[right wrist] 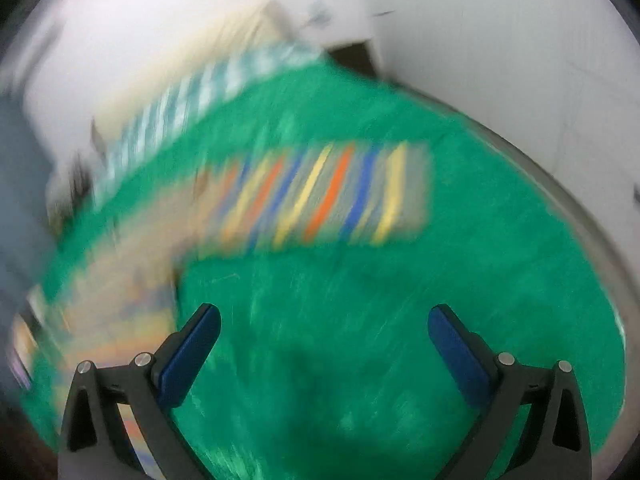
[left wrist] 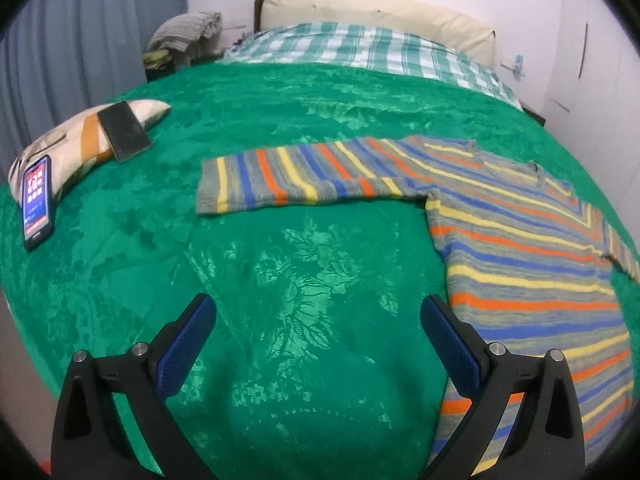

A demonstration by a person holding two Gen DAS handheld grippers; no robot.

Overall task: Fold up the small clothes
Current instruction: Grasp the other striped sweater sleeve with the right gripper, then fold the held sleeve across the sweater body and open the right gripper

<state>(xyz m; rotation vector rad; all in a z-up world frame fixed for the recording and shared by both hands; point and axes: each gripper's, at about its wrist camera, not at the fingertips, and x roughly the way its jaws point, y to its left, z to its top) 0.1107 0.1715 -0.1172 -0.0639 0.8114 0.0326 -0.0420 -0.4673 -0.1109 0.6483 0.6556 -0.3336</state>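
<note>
A small striped sweater (left wrist: 520,240) in grey, blue, orange and yellow lies flat on the green bedspread (left wrist: 260,280). One sleeve (left wrist: 288,178) stretches out to the left. My left gripper (left wrist: 318,312) is open above bare bedspread, its right finger at the sweater's left side edge. The right wrist view is blurred by motion. In it the other sleeve (right wrist: 332,196) reaches to the right and the sweater's body (right wrist: 120,280) lies at the left. My right gripper (right wrist: 324,320) is open over bare bedspread, below that sleeve, holding nothing.
A patterned cushion (left wrist: 80,140) sits at the bed's left edge with a dark phone (left wrist: 124,128) on it and a lit phone (left wrist: 37,200) leaning against it. A green checked sheet (left wrist: 360,52) and a cream pillow (left wrist: 380,16) lie at the head. Clothes (left wrist: 180,36) are piled beyond.
</note>
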